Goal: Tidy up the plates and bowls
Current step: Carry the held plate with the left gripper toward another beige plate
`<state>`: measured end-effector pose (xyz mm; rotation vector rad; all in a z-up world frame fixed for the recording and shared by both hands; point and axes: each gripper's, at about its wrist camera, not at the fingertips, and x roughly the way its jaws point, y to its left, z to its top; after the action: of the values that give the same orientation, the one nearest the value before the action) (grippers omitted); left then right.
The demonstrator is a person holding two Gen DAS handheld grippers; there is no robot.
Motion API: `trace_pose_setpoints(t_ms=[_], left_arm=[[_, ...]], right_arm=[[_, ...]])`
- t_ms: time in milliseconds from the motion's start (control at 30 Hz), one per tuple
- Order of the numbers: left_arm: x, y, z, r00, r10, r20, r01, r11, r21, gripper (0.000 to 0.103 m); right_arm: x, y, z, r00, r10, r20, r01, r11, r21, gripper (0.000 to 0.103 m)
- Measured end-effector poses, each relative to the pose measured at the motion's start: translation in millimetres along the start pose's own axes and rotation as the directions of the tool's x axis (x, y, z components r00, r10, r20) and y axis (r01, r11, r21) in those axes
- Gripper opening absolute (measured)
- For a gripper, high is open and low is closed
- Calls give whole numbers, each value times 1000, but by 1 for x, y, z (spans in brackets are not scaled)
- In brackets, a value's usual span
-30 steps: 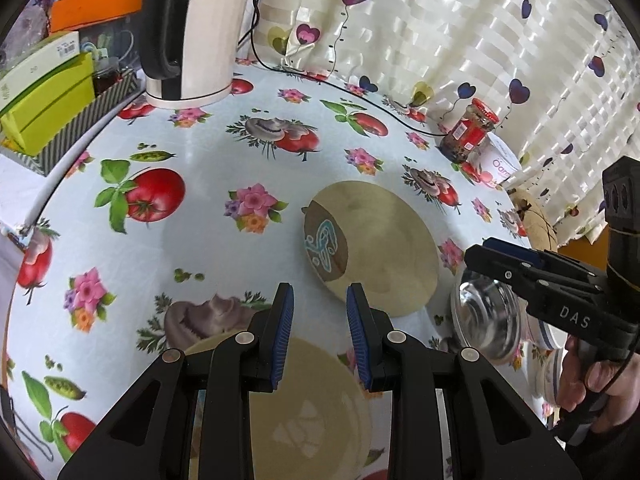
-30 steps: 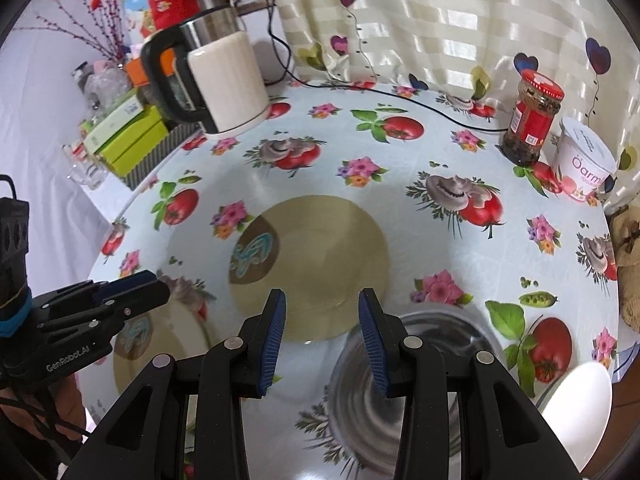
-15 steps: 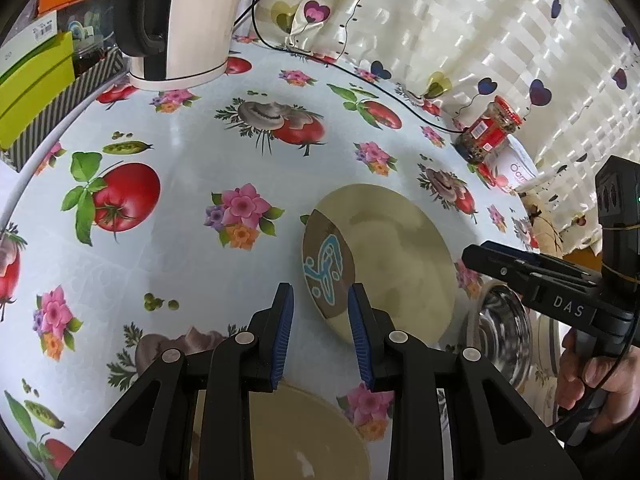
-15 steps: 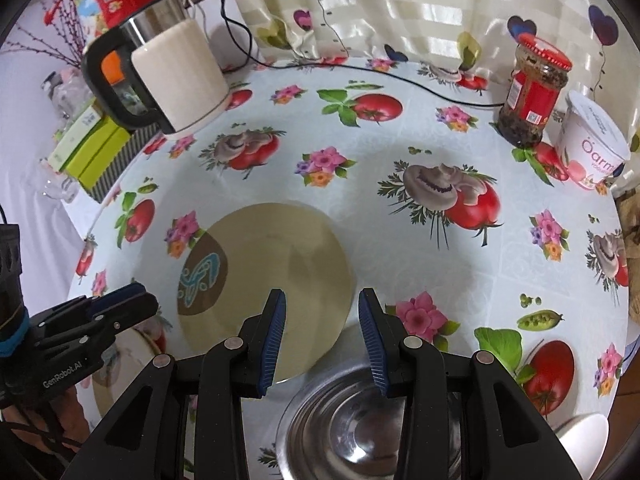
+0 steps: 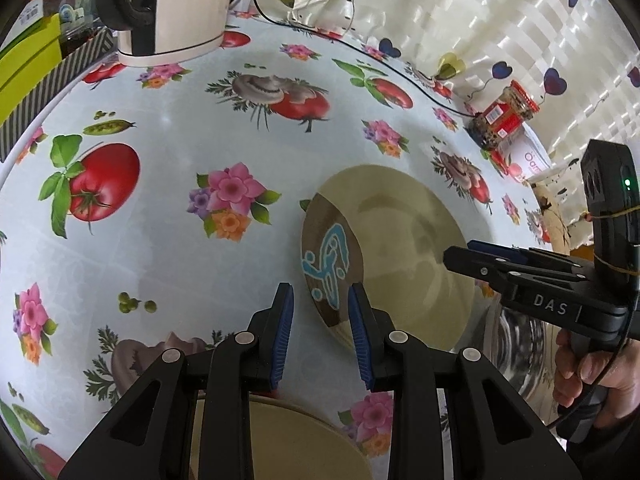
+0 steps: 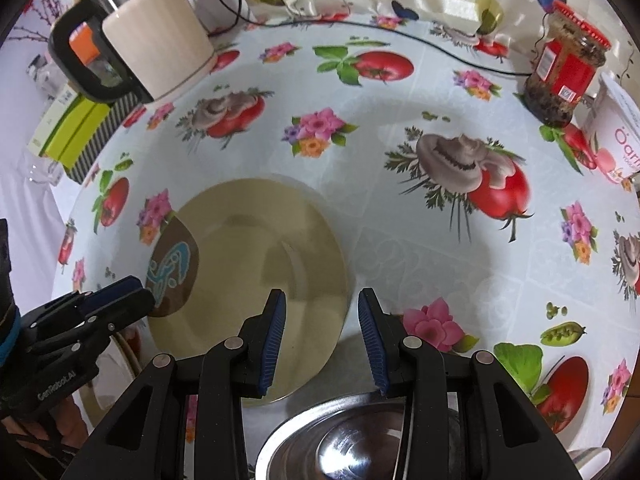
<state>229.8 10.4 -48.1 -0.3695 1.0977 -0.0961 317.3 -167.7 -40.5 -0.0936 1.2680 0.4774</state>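
Observation:
A beige plate [image 5: 400, 248] with a brown patch and a blue figure lies flat on the flowered tablecloth. My left gripper [image 5: 321, 332] is open just above its near left rim, which shows between the blue pads [image 5: 285, 336] without being pressed. In the right wrist view my right gripper [image 6: 322, 336] hangs open over the same plate's [image 6: 256, 264] near right edge. A steel bowl [image 6: 352, 444] sits directly below it. A second beige plate [image 5: 280, 440] lies under my left gripper. Each gripper shows in the other's view: the right gripper [image 5: 472, 256], the left gripper [image 6: 120, 300].
A cream kettle [image 6: 156, 40] with a black handle stands at the back left, its cord running along the curtain. A red-lidded jar [image 6: 564, 68] and a yogurt tub [image 6: 620, 140] stand back right. Green boxes [image 6: 72, 132] sit at the table's left edge. A white bowl [image 6: 588, 460] peeks in at bottom right.
Both grippers have moved forward and down toward the patterned plate, which now looks larger and sits at their fingertips. The jaws kept about the same width.

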Motion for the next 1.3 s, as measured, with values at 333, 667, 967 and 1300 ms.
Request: trace_pose_setpoints(t_ms=[333, 667, 967, 1300], left_arm=[[12, -7, 0, 1000, -7, -25, 7, 1000, 7, 29], [6, -6, 1, 1000, 8, 5, -8, 1000, 16, 29], [-9, -1, 3, 999, 25, 35, -26, 1000, 10, 29], [-33, 7, -4, 997, 37, 68, -38, 999, 9, 29]], right_arm=[[8, 2, 1, 1000, -2, -19, 2, 1000, -8, 30], [6, 3, 1, 1000, 6, 4, -6, 1000, 11, 28], [-3, 15, 4, 999, 22, 27, -22, 1000, 3, 28], [-17, 33, 2, 998, 31, 51, -30, 999, -13, 28]])
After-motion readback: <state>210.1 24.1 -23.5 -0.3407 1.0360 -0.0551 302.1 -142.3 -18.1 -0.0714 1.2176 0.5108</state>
